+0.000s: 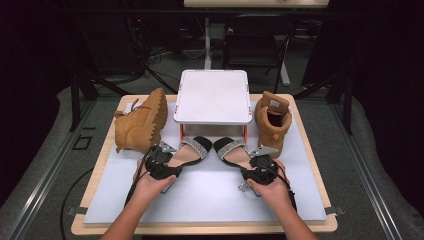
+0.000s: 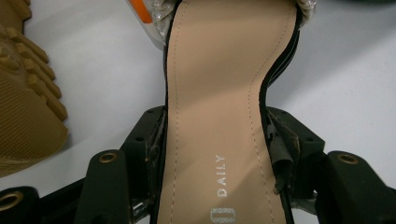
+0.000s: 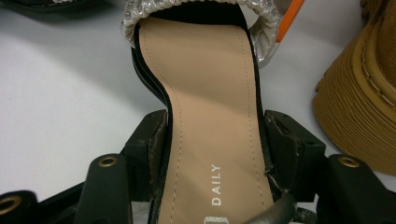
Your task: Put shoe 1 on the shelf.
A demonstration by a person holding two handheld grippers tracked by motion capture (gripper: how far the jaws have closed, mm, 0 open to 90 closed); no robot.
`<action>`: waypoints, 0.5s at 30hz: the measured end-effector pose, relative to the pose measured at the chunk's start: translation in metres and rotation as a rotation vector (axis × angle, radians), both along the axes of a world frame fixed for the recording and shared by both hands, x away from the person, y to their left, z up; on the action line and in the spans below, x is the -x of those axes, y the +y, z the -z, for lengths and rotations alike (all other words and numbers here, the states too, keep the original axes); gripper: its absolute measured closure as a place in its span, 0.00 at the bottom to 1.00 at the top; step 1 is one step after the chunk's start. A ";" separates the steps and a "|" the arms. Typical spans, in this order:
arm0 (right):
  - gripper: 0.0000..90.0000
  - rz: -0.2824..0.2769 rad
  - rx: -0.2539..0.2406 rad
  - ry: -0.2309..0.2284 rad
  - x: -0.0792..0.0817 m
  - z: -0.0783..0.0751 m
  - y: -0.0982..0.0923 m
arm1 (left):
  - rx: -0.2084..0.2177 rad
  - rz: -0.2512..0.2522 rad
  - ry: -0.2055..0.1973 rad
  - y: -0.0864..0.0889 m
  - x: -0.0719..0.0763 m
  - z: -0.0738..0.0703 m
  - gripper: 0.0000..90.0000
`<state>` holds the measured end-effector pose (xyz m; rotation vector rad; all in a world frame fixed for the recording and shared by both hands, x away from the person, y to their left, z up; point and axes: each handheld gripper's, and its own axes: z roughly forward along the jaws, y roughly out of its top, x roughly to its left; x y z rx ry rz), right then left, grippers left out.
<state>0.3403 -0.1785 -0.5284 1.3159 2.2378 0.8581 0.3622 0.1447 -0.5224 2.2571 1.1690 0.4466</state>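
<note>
**Both tools clamped on a pair of sandals in front of the white stand**

We see two heeled sandals on the pale mat of the tabletop [image 1: 210, 200], each gripped by one tool; the left tool [image 1: 167, 159] holds the left sandal [image 1: 192, 150] across the narrow waist of its tan insole, and in the left gripper view the black jaws press against both edges of that sandal [image 2: 219, 93], so we read it as clenched on the shoe; the right tool [image 1: 252, 162] holds the right sandal [image 1: 231, 149] the same way, and in the right gripper view the jaws sit tight against both sides of its insole [image 3: 205, 93], just above the printed word DAILY.

The two sandals lie side by side, near each other but apart, with their silver toe straps pointing away from us; the toes reach just under the front edge of the white stand [image 1: 212, 97], whose orange legs [image 1: 181, 131] show close by the straps; a tan boot [image 1: 141, 122] lies on its side to the left of the stand, its lugged sole turned towards it, near the left sandal; a second tan boot [image 1: 273, 122] stands upright to the right of the stand, near the right sandal; each of our hands [image 1: 150, 187] wraps the body of its tool from the near edge of the tabletop.
</note>
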 end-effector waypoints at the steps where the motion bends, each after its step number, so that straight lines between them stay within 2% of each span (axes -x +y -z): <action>1: 0.46 0.002 0.000 0.001 0.000 0.000 0.000 | -0.007 -0.005 -0.002 -0.001 0.000 0.001 0.47; 6: 0.45 0.020 -0.014 0.005 0.000 0.002 0.000 | -0.022 -0.004 0.002 -0.003 0.000 0.006 0.47; 9: 0.44 0.021 -0.033 0.012 -0.001 0.003 -0.001 | -0.013 -0.004 0.006 -0.001 0.000 0.006 0.47; 13: 0.43 0.009 -0.057 0.001 0.001 0.002 -0.001 | 0.017 0.003 0.008 0.001 0.000 0.006 0.46; 15: 0.42 0.003 -0.050 -0.011 0.002 0.001 -0.001 | 0.044 0.006 0.021 0.004 0.000 0.005 0.45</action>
